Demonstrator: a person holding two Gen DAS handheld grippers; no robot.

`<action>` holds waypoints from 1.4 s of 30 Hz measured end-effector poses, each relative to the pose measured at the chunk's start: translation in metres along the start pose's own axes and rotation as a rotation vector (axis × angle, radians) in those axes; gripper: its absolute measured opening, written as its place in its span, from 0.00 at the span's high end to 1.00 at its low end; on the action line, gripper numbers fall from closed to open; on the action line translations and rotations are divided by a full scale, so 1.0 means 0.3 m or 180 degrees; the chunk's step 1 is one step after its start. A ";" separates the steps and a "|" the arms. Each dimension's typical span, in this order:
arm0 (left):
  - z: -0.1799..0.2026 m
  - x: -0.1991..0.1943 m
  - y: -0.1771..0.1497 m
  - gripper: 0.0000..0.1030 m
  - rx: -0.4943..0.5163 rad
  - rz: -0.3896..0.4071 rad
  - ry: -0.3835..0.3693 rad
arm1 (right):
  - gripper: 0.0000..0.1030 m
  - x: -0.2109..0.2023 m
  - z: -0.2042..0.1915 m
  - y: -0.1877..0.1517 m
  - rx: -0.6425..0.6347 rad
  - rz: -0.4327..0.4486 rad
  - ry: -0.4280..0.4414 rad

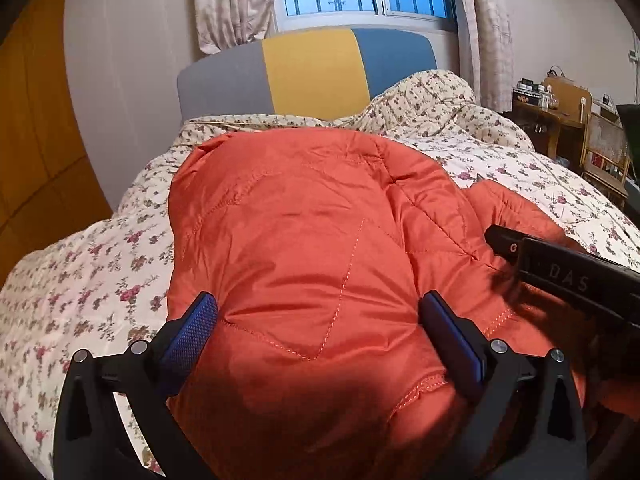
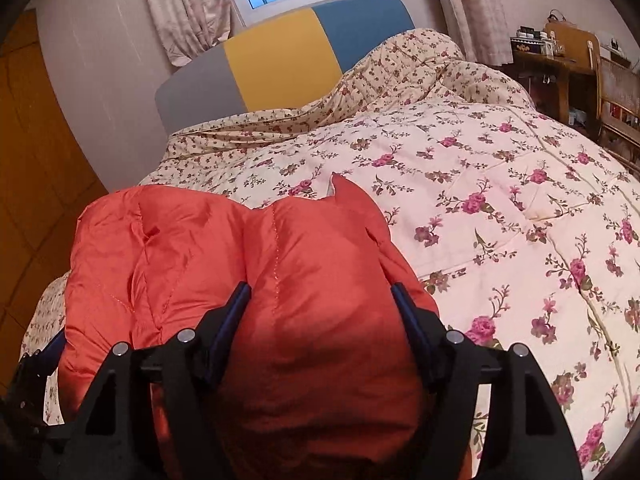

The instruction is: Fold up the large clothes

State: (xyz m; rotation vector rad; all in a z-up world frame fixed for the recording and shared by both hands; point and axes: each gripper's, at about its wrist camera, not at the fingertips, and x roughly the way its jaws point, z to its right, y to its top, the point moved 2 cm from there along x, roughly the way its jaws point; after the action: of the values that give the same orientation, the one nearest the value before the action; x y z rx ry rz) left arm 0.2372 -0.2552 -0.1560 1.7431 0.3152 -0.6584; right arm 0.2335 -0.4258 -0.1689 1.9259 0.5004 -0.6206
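We see the orange quilted jacket (image 1: 320,248) filling the lower centre, bulging between both spread claws: left gripper (image 1: 320,312), right gripper (image 2: 320,300) (neither visibly pinching), long axis running towards the headboard (image 1: 308,68).

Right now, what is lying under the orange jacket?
The orange jacket lies on a floral quilt, which shows all around it and covers the bed up to the headboard. What the jacket itself covers cannot be seen.

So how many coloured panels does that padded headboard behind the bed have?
3. A grey panel on the left, a yellow panel in the middle, a blue panel on the right. The floral quilt covers the headboard's lower right, so a further panel could be hidden.
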 end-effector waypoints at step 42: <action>-0.304 -0.096 -0.136 0.03 -0.1231 -0.0833 -0.1484 | 0.02 -0.161 0.042 -0.061 -0.0067 -0.0800 0.0397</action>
State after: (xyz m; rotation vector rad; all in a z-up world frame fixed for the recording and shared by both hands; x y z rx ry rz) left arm 0.2164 -0.1534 -0.1579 1.1489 0.3207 -1.0907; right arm 0.1823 -0.4333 -0.1563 1.9047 0.8340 -0.6538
